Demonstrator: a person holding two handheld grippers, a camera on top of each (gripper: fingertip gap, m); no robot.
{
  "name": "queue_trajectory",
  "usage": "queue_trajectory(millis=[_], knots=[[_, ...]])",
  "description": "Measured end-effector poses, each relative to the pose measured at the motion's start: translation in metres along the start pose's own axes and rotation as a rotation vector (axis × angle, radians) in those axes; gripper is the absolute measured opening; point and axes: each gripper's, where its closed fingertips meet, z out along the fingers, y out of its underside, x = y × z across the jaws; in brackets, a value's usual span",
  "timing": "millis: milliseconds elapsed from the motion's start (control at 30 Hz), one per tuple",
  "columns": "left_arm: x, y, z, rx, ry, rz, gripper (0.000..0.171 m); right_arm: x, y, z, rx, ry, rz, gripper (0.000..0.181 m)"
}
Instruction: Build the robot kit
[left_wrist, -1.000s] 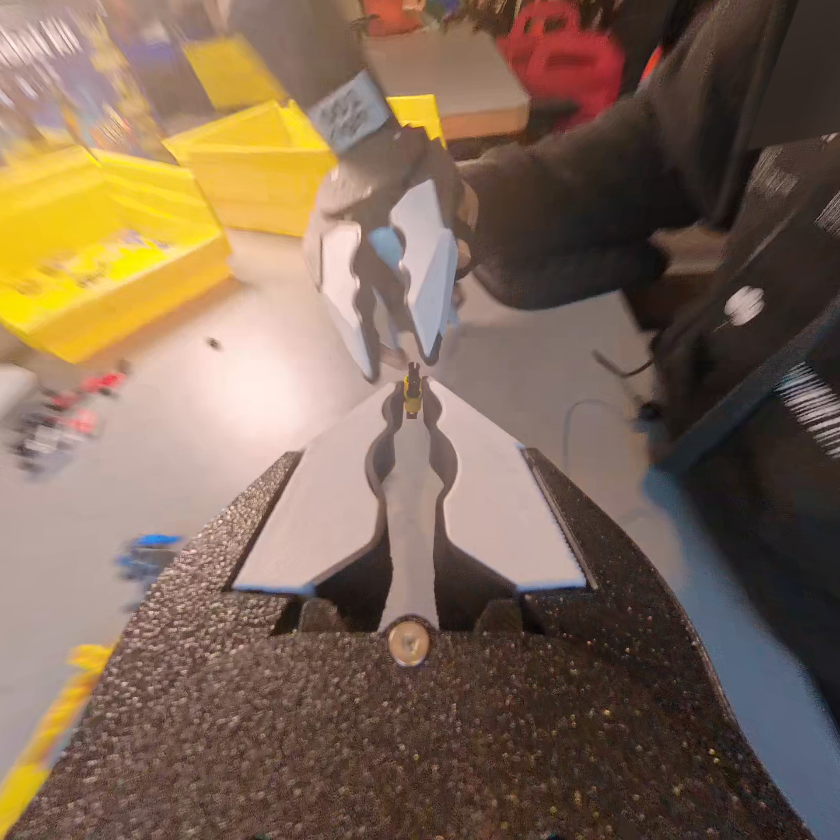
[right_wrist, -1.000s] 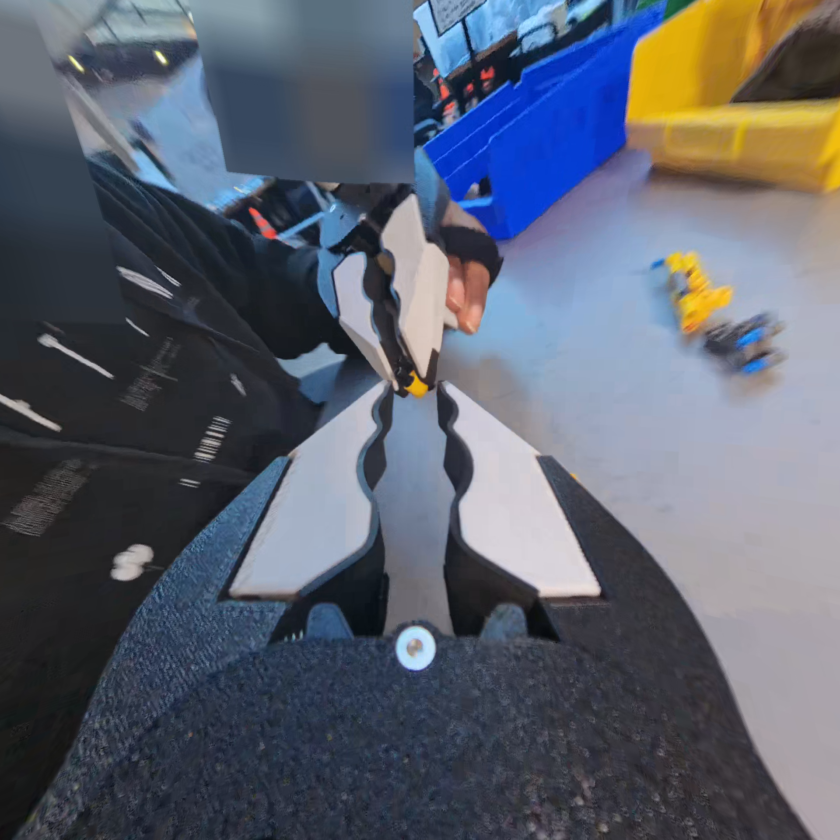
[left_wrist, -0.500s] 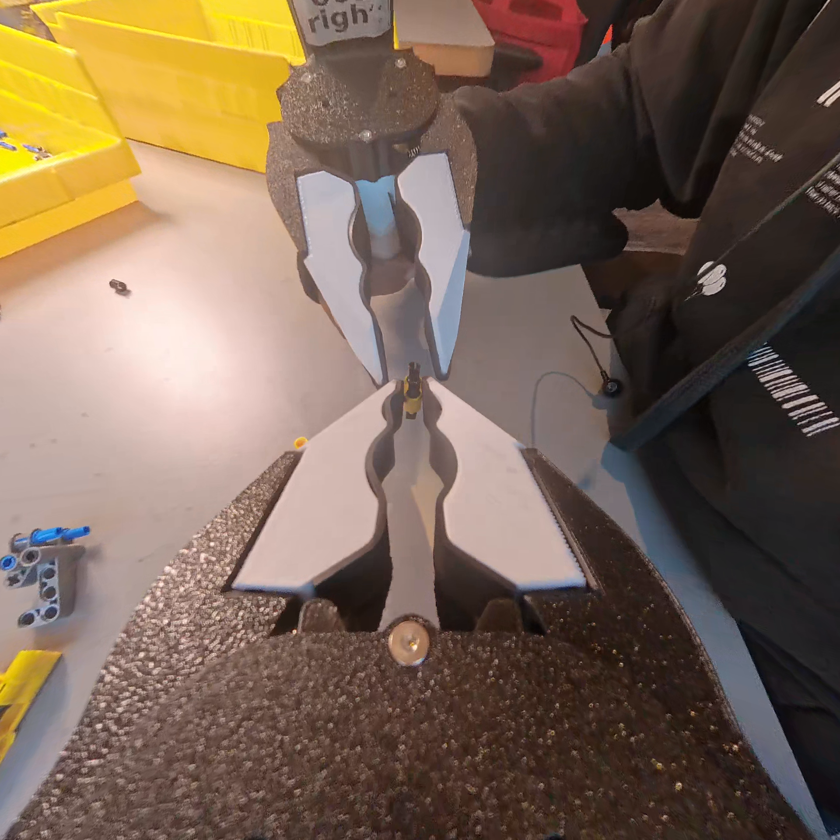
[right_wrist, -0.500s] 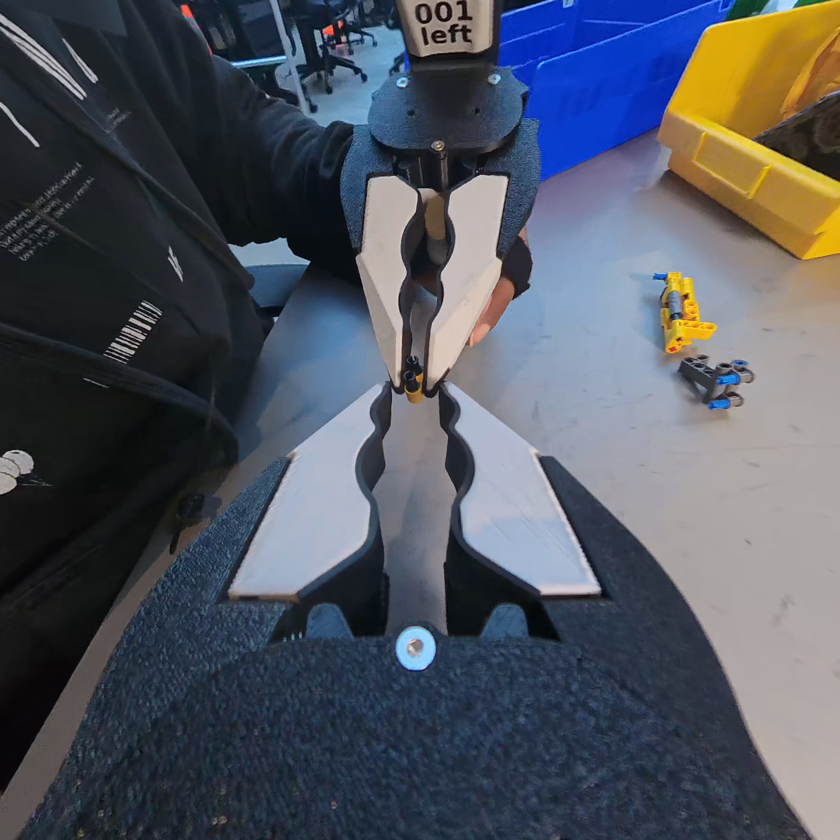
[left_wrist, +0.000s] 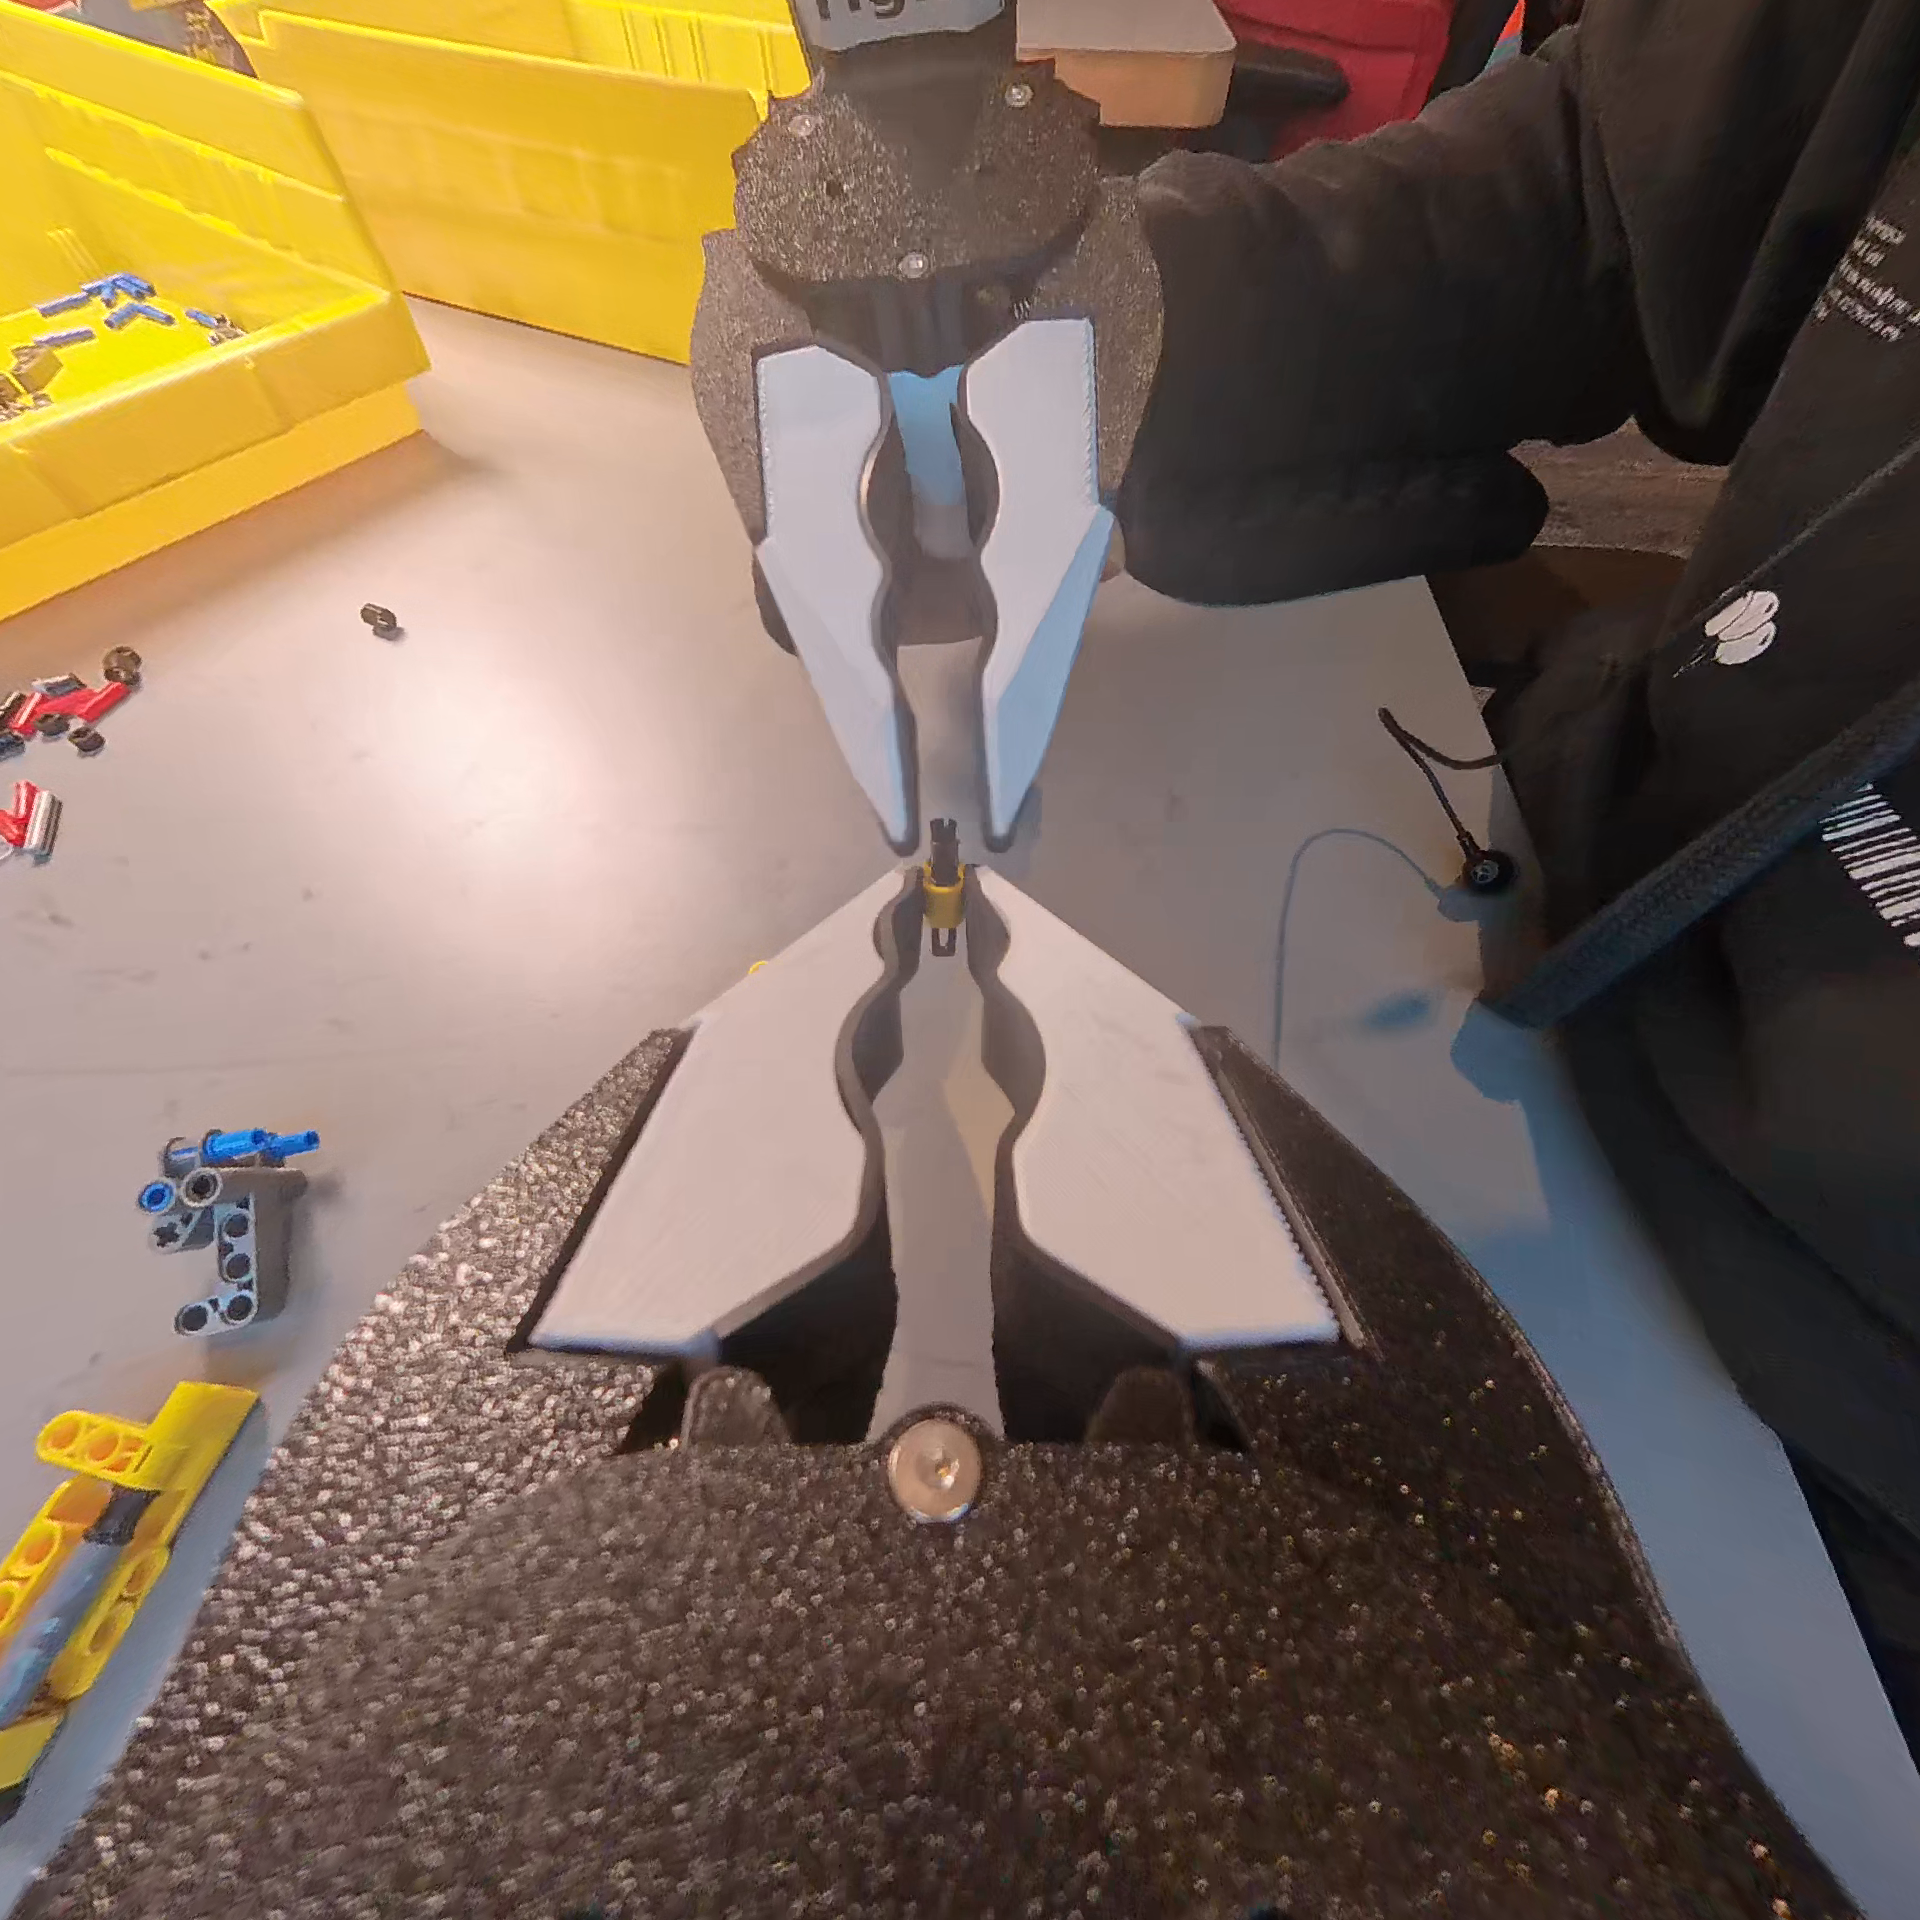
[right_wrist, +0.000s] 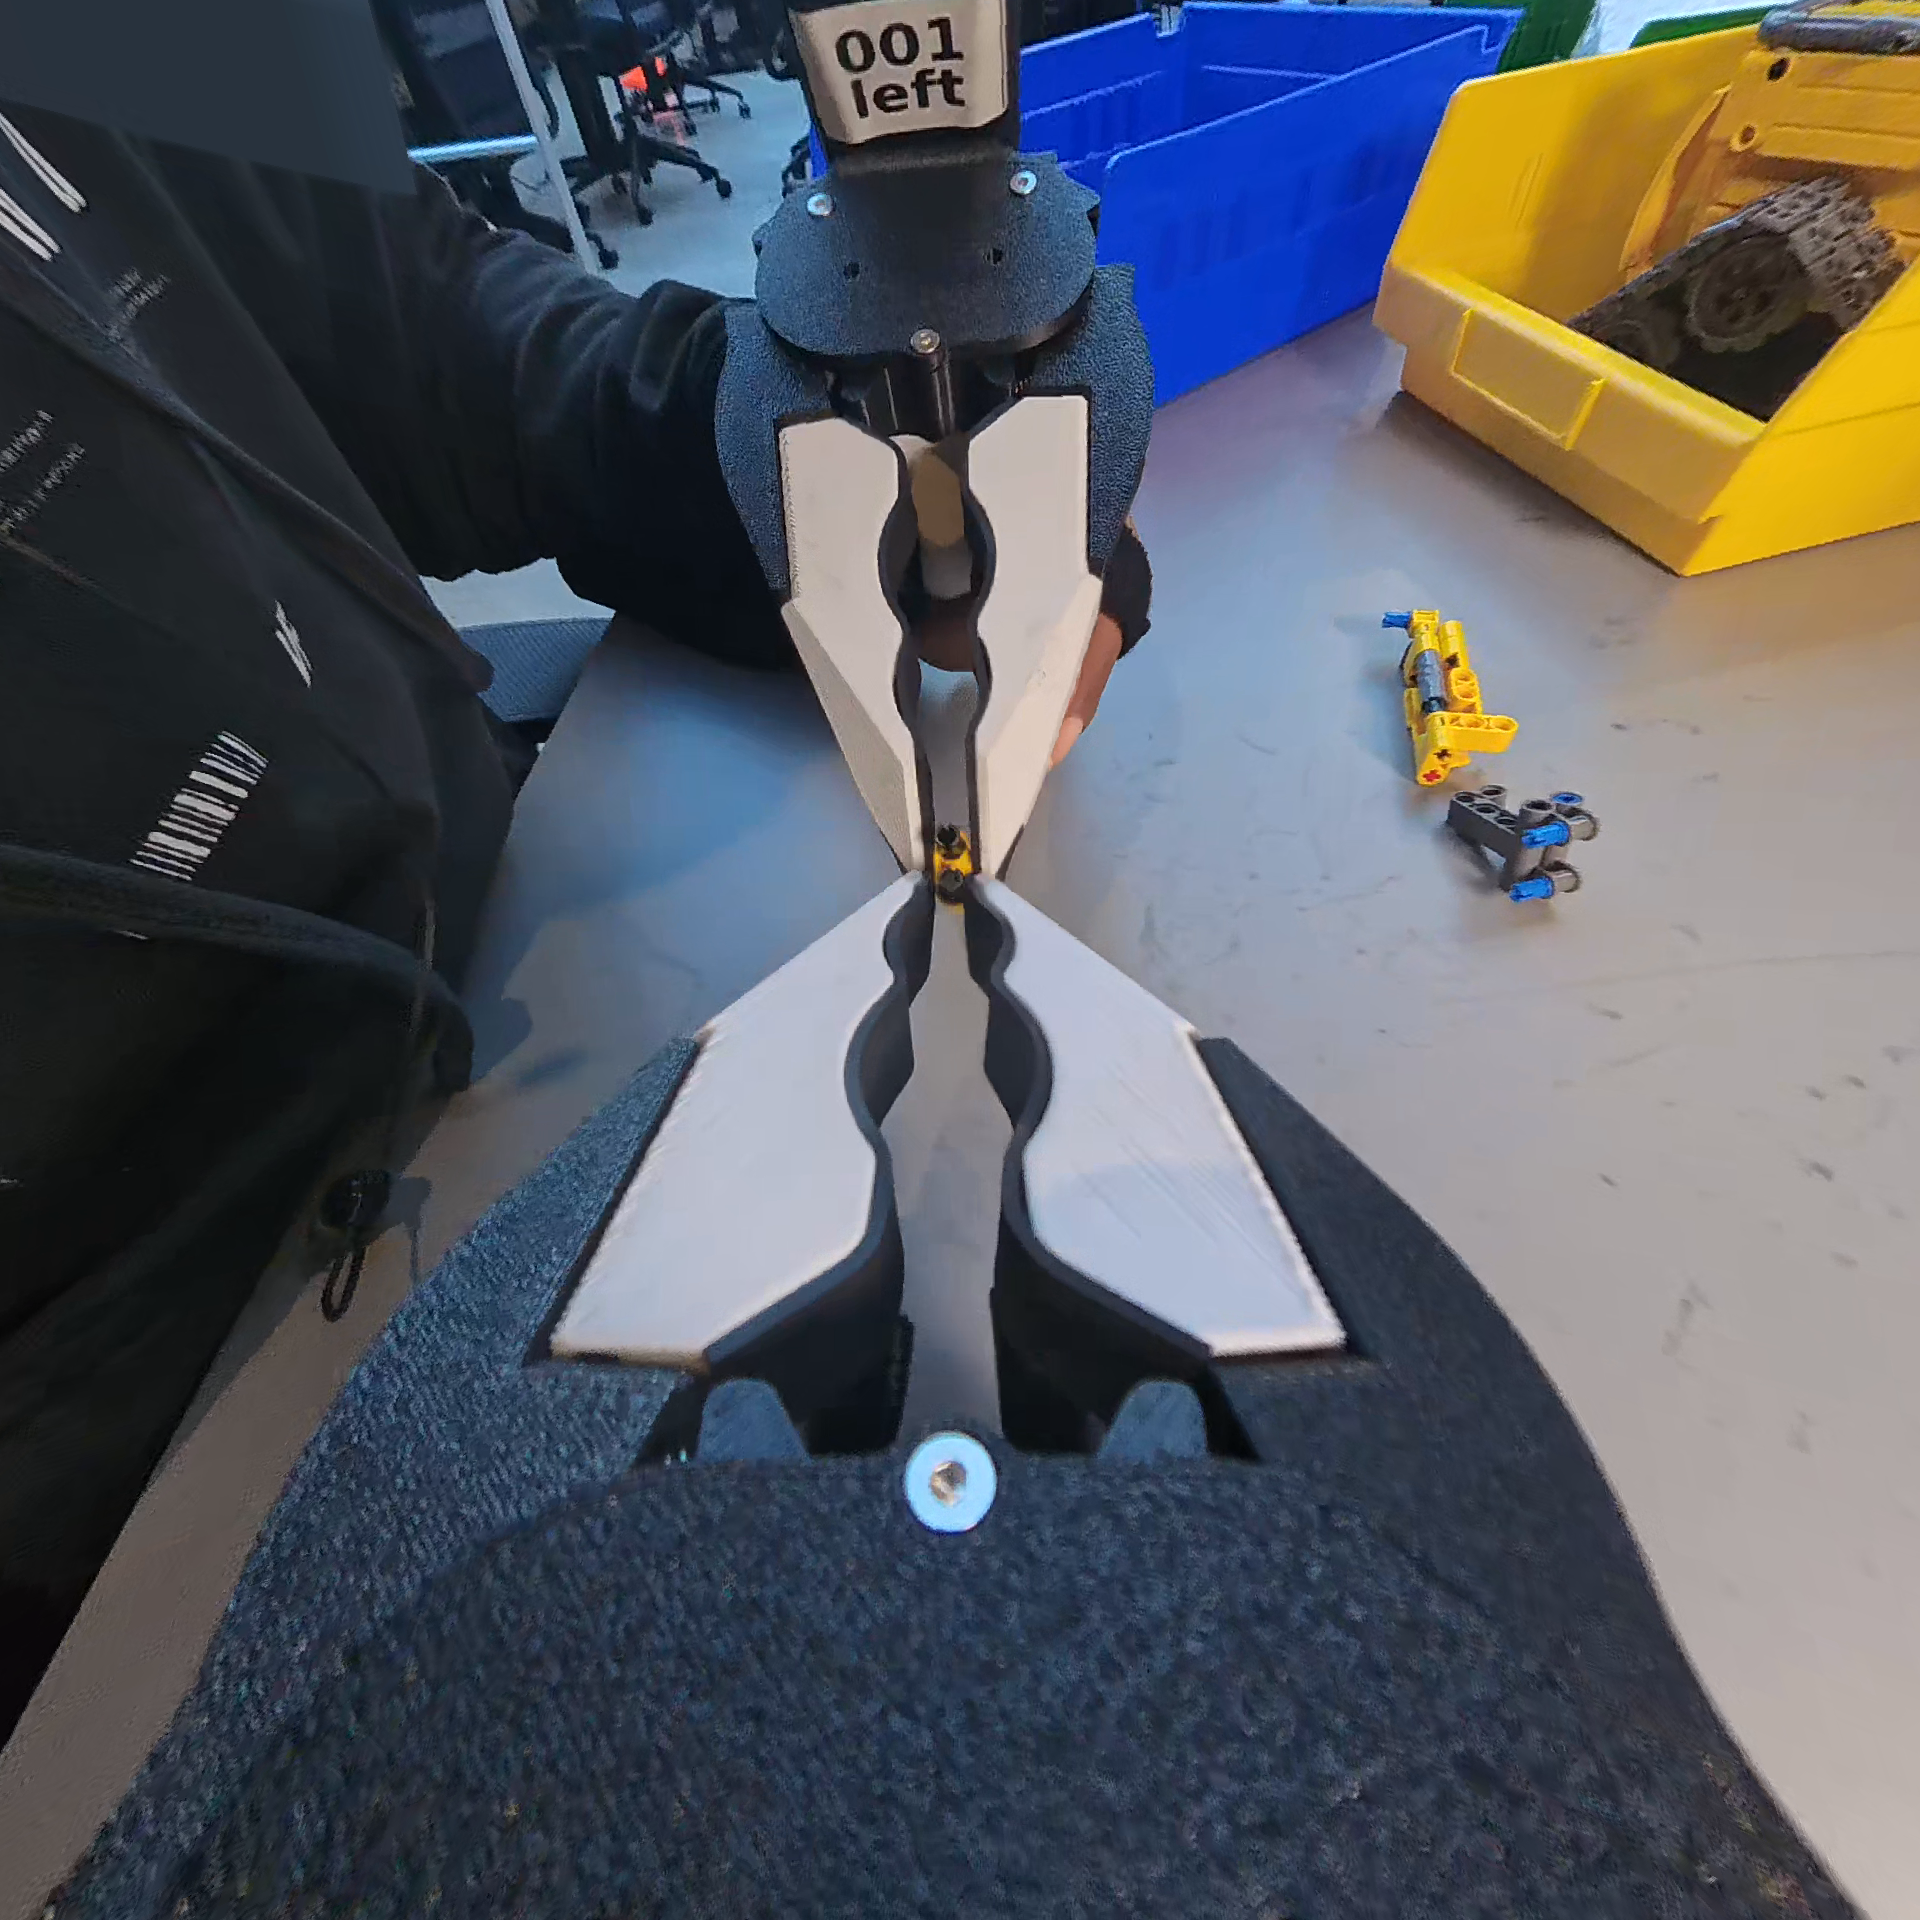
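Gripping yellow connector (left_wrist: 942, 902), left gripper (left_wrist: 940, 902) (jaws closed), right gripper (left_wrist: 945, 840) facing

yellow piece (left_wrist: 941, 902): small, clamped at the left gripper (left_wrist: 941, 896) tips; its exact shape is too small to tell, and its sides are covered by the fingertips.
black pin (left_wrist: 943, 837): pokes out of the yellow piece; whether the right gripper (left_wrist: 945, 831) touches it cannot be told.
yellow bin (right_wrist: 1621, 343): cut off by the right edge; the tracked model (right_wrist: 1756, 281) inside is only partly seen.
yellow beams (left_wrist: 94, 1527): cut by the left edge.
red parts (left_wrist: 57, 707): cut by the left edge, too small to make out.
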Motion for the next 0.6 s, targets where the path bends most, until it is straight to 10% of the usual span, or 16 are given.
queue_trajectory(millis=[600], knots=[[-0.031,0.043,0.006,-0.241,-0.137,0.001,0.020,0.031,0.017,-0.017,-0.090,0.113,0.061,0.004]])
